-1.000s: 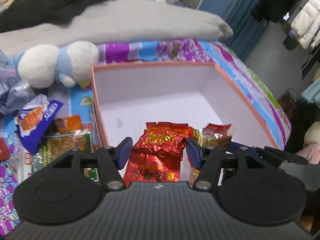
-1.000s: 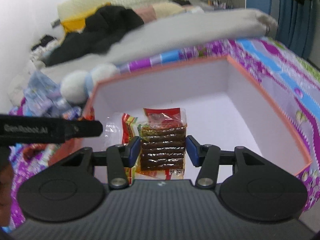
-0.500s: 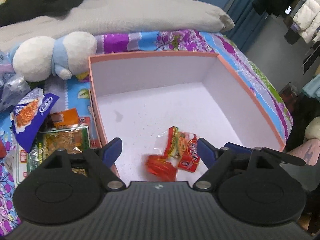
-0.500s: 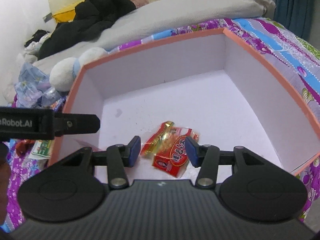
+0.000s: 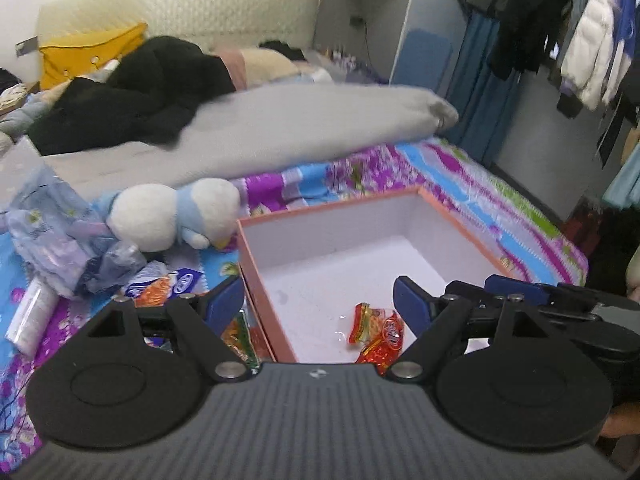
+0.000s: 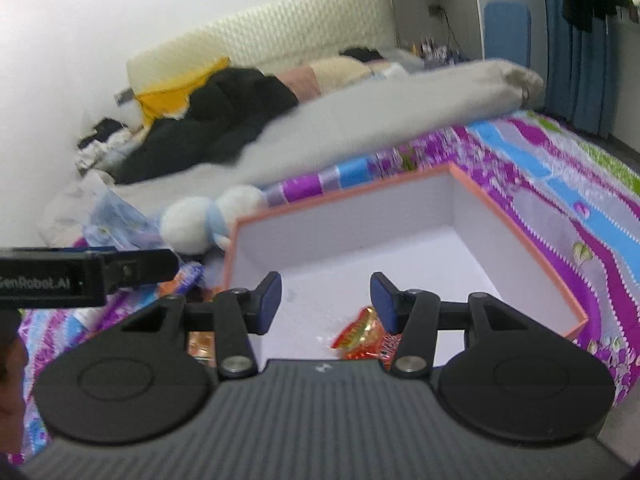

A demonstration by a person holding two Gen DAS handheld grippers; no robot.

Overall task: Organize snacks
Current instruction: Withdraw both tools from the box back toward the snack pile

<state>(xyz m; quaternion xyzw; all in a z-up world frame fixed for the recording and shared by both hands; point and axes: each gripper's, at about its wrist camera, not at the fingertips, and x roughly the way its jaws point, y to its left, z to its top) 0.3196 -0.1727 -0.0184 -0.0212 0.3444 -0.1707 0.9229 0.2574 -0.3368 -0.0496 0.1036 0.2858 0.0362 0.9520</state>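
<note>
The red and orange snack packets (image 5: 376,334) lie in a small heap on the white floor of the peach-rimmed box (image 5: 332,206), at its near edge, just beyond my tips. One packet shows a red oval label with white characters, too small for me to read. From my right side the same heap (image 6: 360,338) sits low between my fingers, partly hidden by my own body.

My left gripper (image 5: 318,304) hangs over the box's near left corner with its jaws spread wide and nothing between them; the left finger is outside the box wall, the right finger over the box floor. My right gripper (image 6: 325,300) also has its jaws apart and holds nothing, poised above the near part of the box.

Left of the box, on the bedsheet (image 5: 472,196) (purple, blue and green flowers), more snacks wait: a blue bag with an orange picture and a white oval logo (image 5: 168,286), blurred past reading, and a green and orange packet (image 5: 240,338) touching the box's outer wall. Beyond them lies a white and pale blue plush toy (image 5: 176,216), beside crumpled clear plastic bags (image 5: 52,236).

In the right view my left gripper's side shows as a black bar lettered "GenRobot.AI" (image 6: 40,282).
</note>
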